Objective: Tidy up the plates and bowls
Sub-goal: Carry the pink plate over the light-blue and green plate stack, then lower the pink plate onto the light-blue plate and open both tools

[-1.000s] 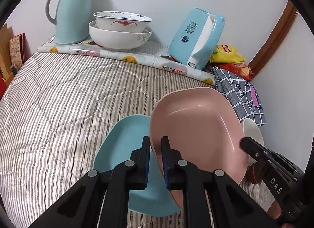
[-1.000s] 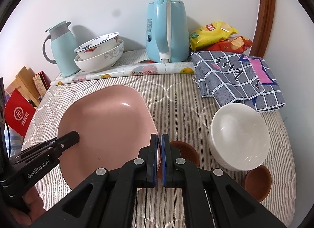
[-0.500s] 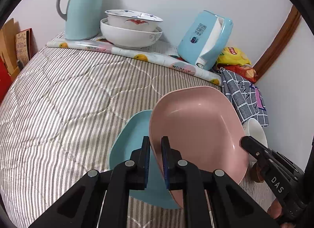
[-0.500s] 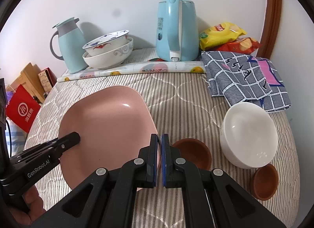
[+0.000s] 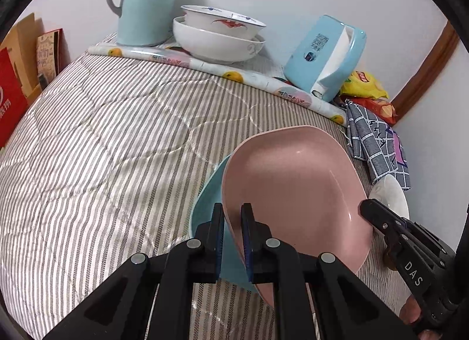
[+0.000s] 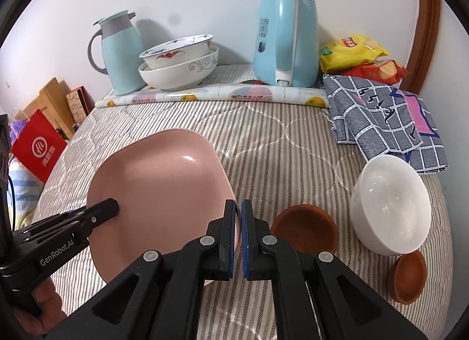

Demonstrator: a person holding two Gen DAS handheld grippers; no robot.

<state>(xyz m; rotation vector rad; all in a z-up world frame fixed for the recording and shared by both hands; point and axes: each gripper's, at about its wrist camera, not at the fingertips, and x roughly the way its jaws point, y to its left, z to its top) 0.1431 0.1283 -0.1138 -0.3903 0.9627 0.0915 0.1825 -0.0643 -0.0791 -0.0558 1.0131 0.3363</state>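
A: Pink plate [image 5: 296, 193]: you hold it by two opposite edges above the striped quilt [image 5: 102, 149]. Your left gripper [image 5: 233, 240] is clamped on its near rim, one pad on each face. Where is the blue plate?

B: Blue plate [image 5: 208, 202]: it lies on the quilt directly beneath the pink plate, only its left edge showing past the pink rim. Your right gripper [image 6: 239, 234] is pinched on the opposite edge of the pink plate [image 6: 158, 190], its pads nearly together around the thin rim.

A: To the right of the pink plate, note the brown dish [image 6: 304, 230] on the quilt, just beside your right gripper. Beyond it stands the white bowl [image 6: 391, 205], tilted, with a smaller brown dish [image 6: 409, 278] near its base.

B: At the far wall, two stacked bowls [image 6: 178, 64] sit between the jug [image 6: 120, 53] and the kettle [image 6: 285, 38]. The checked cloth [image 6: 387, 123] lies at the right, snack bags [image 6: 360, 59] behind it.
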